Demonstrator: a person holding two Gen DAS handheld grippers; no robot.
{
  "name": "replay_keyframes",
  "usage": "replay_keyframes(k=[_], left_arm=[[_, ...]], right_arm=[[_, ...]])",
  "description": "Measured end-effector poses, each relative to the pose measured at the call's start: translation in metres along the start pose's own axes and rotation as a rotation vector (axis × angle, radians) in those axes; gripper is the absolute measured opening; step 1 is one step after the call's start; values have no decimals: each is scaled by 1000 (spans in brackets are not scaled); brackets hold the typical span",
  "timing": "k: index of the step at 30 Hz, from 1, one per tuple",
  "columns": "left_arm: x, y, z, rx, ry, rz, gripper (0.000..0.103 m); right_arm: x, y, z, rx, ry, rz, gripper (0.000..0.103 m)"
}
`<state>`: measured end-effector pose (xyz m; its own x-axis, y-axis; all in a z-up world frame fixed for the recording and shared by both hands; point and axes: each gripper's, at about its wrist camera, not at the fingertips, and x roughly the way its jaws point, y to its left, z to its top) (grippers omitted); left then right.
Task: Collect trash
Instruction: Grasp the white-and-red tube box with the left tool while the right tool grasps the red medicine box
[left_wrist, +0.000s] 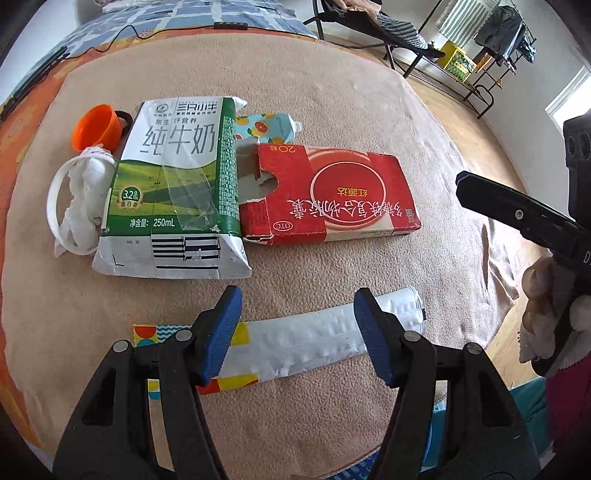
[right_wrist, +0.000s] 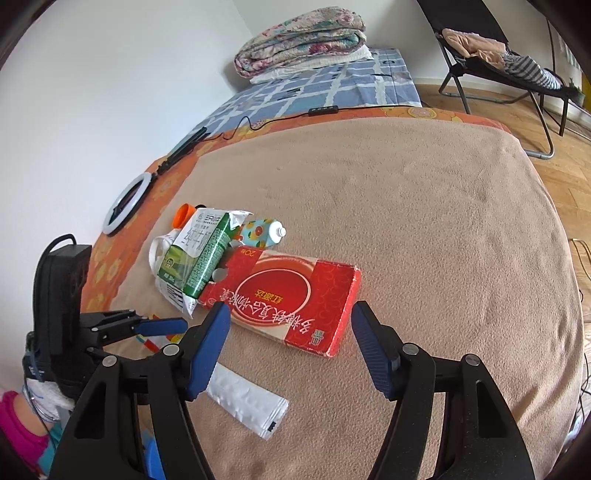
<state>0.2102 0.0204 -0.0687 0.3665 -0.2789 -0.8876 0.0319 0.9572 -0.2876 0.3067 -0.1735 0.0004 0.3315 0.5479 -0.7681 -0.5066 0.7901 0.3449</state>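
Trash lies on a tan blanket (left_wrist: 332, 92). A green and white milk carton (left_wrist: 173, 192) lies flat, with a torn red box (left_wrist: 332, 194) to its right. A long white wrapper with a colourful end (left_wrist: 295, 345) lies nearest; my left gripper (left_wrist: 301, 332) is open right above it, its fingers either side of its middle. In the right wrist view my right gripper (right_wrist: 290, 349) is open, hovering over the near corner of the red box (right_wrist: 291, 299). The wrapper (right_wrist: 247, 400) lies below its left finger. My left gripper (right_wrist: 162, 326) shows at the left.
An orange cup (left_wrist: 96, 127), a white ring with crumpled tissue (left_wrist: 79, 201) and a citrus-print tube (left_wrist: 264, 127) sit around the carton. A ring light (right_wrist: 125, 205) and cable lie at the bed's far edge. Folded quilts (right_wrist: 303, 40) and a folding chair (right_wrist: 491, 59) stand beyond.
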Motion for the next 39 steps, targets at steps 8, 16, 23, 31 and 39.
replay_keyframes(k=[8,16,23,31,39], left_arm=[[6,1,-6,21,46,-9,65],[0,-4,-30,56,99,-1,65],[-8,-8,-63,135,115,55,57],[-8,-14,-77,174,100,91,51],[1,-26,-74,185,93,101,51]], right_arm=[[36,3,30,14,30,50,75],[81,1,42,7,121,42,75],[74,-1,21,-11,227,64,75],[62,49,-6,-380,228,-19,83],[83,76,-17,-620,229,-140,84]])
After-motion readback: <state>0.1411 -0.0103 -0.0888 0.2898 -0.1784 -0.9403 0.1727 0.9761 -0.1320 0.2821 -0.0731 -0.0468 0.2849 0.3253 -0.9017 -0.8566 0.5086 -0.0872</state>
